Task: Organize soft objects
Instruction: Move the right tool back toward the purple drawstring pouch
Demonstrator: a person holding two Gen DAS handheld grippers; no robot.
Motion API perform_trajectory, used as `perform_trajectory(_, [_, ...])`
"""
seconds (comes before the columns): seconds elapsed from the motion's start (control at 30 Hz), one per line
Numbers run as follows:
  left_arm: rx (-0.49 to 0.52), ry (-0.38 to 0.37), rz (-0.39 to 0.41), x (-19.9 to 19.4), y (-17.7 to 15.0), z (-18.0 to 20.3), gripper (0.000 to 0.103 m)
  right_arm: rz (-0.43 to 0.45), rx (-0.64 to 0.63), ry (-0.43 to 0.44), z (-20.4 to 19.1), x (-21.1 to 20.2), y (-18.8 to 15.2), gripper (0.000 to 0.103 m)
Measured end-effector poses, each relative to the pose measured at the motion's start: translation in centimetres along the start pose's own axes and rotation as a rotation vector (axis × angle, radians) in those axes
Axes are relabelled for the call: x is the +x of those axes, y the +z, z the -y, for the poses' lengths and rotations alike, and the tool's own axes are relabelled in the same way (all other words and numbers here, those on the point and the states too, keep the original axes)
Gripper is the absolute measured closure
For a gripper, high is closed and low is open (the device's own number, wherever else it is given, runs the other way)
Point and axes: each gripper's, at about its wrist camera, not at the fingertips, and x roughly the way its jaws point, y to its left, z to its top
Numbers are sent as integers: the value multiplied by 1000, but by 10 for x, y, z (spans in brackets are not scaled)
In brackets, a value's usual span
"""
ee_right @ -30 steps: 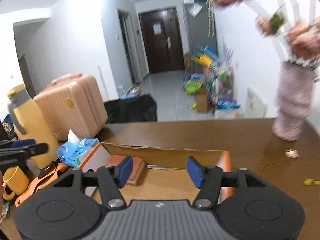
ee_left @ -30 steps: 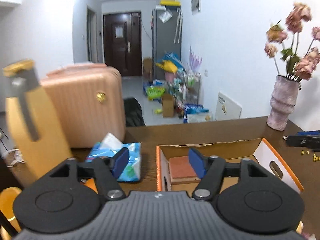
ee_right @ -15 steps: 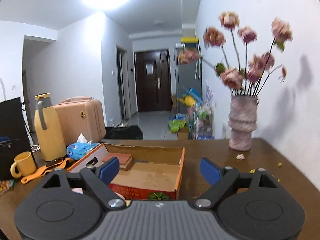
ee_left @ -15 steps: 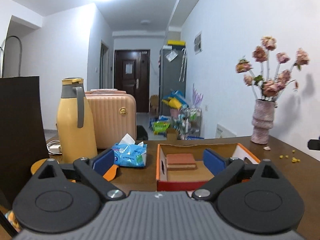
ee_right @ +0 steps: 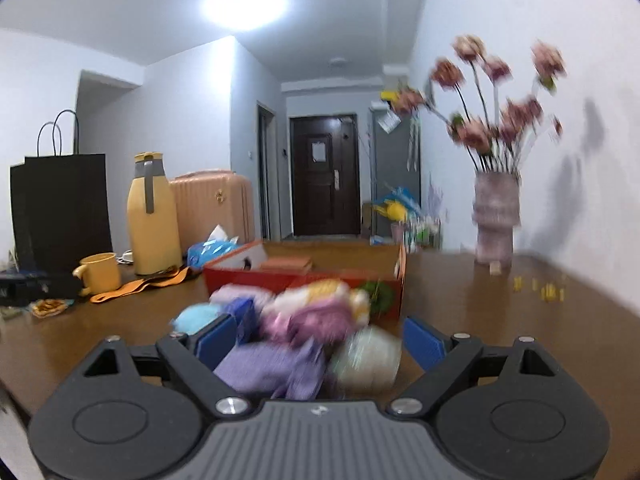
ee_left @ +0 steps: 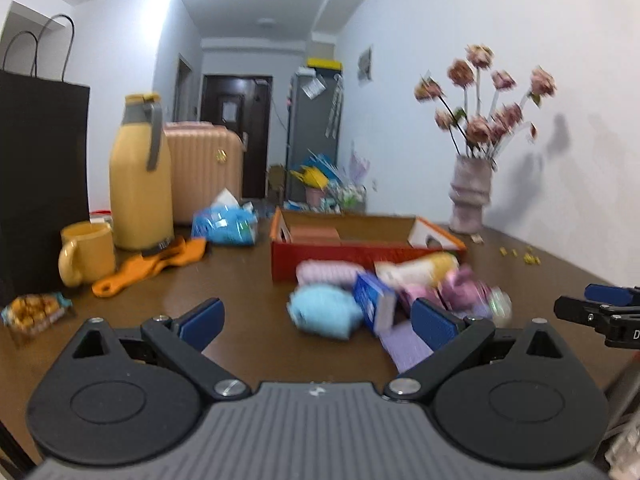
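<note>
orange box (ee_left: 320, 254), light-blue plush (ee_left: 322, 310), purple cloth (ee_right: 272, 368), yellow jug (ee_left: 138, 184).

**Setting: Residential Apartment, Table Facing Entry Hall**

A wooden table (ee_left: 248, 280) stands beside a white wall. On it: a yellow thermos jug (ee_left: 140, 176), a matching mug (ee_left: 86, 252), a vase of dried flowers (ee_left: 470, 196). Beyond: a pink suitcase (ee_left: 204, 168), a dark entrance door (ee_right: 324, 176), a grey refrigerator (ee_left: 314, 136), floor clutter.

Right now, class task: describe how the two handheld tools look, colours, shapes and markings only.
Each tool, left tool and right tool, has two blue rectangular pads on black linkage arms with silver pivot screws, black rounded housings with circular recesses, and a grey ribbed centre body bearing a small pale logo. No hands or sleeves show.
</note>
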Motion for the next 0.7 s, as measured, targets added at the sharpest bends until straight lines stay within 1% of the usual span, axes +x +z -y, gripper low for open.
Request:
perform_trajectory(0.1, [2, -18, -35, 1, -10, 4, 1, -28, 51, 1, -2, -8, -15, 13])
perform_trajectory(0.23, [7, -44, -47, 7, -15, 12, 1, -52, 6, -16, -7, -6, -20, 14])
perform_trajectory(0.37, [11, -76, -64, 20, -14, 17, 1, -58, 27, -6, -5, 2, -17, 15])
perform_trajectory(0.4, [3, -88, -76, 24, -14, 18, 2, -63, 36, -1, -3, 7, -16, 15])
perform_trajectory(0.47, [-12, -112, -107, 38, -14, 21, 2, -78, 48, 2, -1, 18, -15, 20])
perform_trajectory(0.53, [2, -117, -139, 55, -14, 27, 2, -102, 61, 3, 2, 31, -15, 22])
perform_trajectory(0.6, [2, -132, -166, 70, -15, 31, 7, -127, 87, 3, 6, 45, -13, 25])
perform_trajectory(0.7, [-40, -175, -212, 95, -13, 32, 9, -162, 121, 0, 13, 71, -10, 26])
